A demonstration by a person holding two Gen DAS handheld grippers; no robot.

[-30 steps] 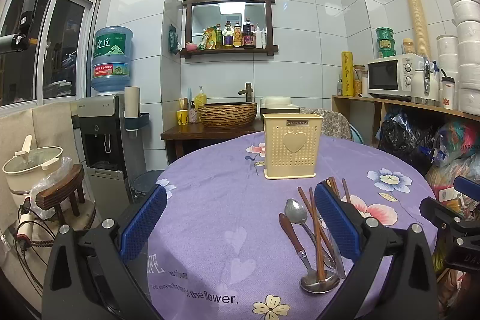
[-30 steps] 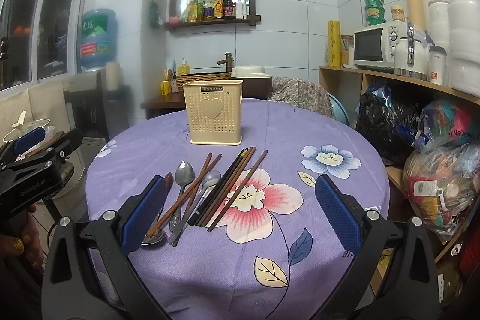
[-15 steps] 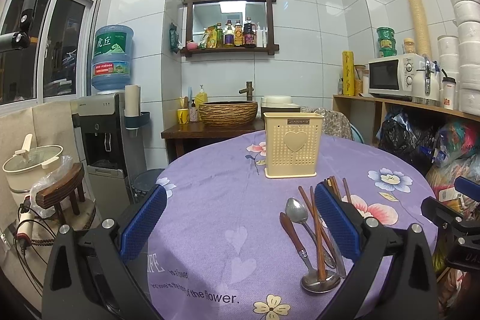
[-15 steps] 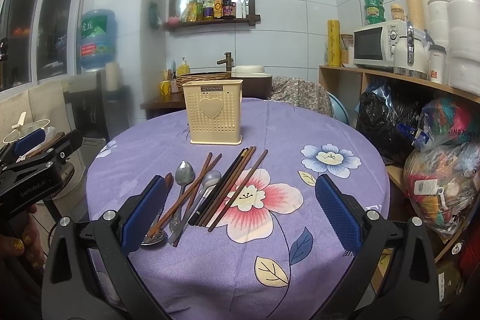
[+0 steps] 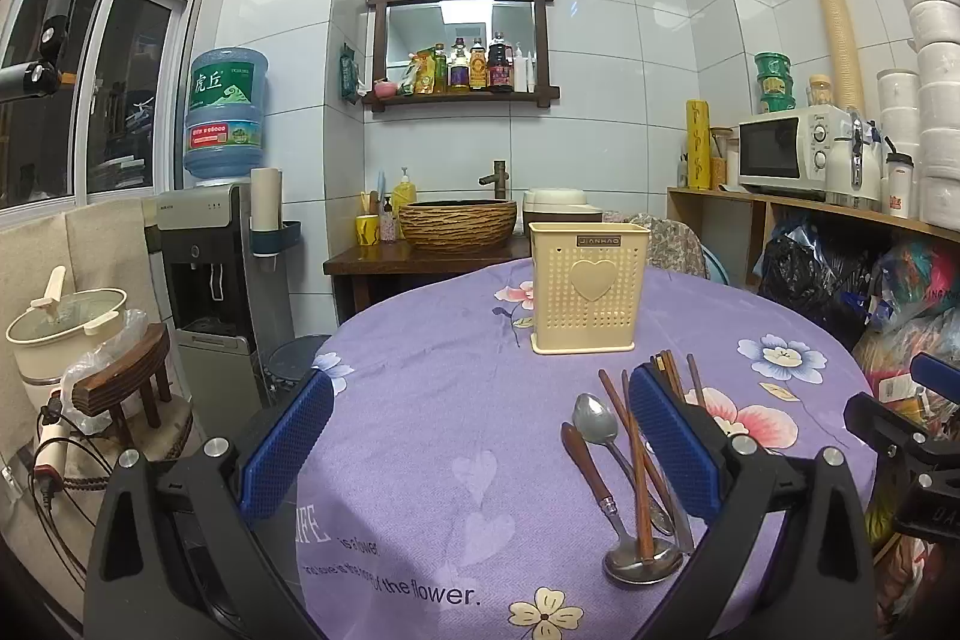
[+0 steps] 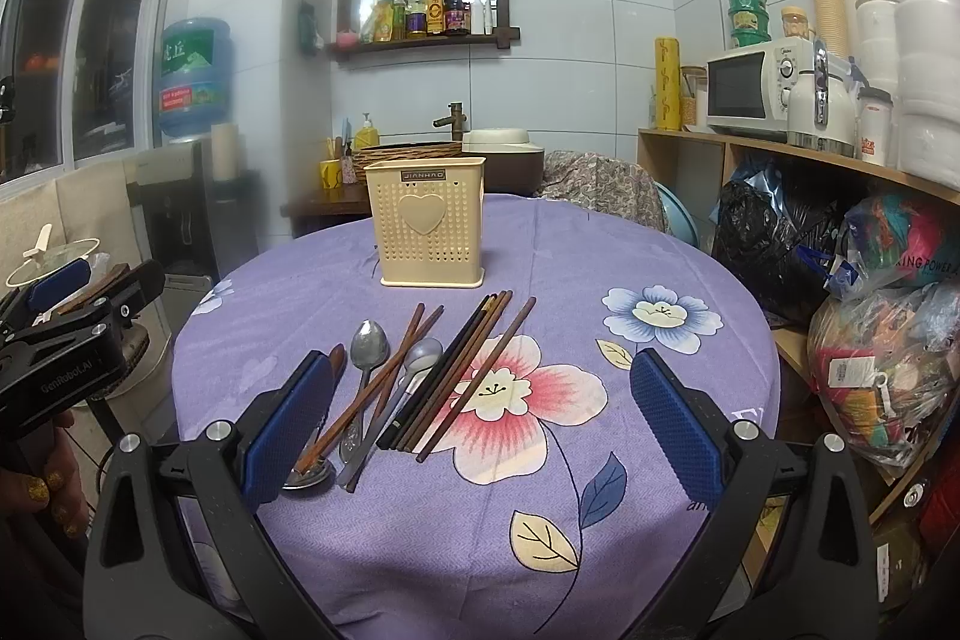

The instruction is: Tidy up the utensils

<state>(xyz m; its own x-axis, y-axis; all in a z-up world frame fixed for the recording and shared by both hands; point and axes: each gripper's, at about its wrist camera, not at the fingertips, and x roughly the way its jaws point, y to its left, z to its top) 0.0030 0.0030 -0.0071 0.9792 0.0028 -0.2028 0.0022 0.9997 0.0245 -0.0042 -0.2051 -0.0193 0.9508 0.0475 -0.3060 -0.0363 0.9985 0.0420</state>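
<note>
Hovering spread wide and empty above the purple tablecloth [image 6: 600,232]: left gripper [image 5: 480,436], right gripper [image 6: 480,418]. Lying loose between them, spoons [image 6: 367,346] and chopsticks [image 6: 474,358], near the upright cream holder [image 6: 427,223].

On the counter [image 6: 660,244], the holder [image 6: 427,223] stands upright ahead of the right fingers [image 6: 675,427], nearer the left one. Between holder and fingers lie the chopsticks [image 6: 462,370] and spoons [image 6: 369,346], fanned side by side, their near ends just beside the left finger. In the left wrist view, the same utensils lie at the right finger [image 5: 672,439], the holder [image 5: 588,295] beyond them.
</note>
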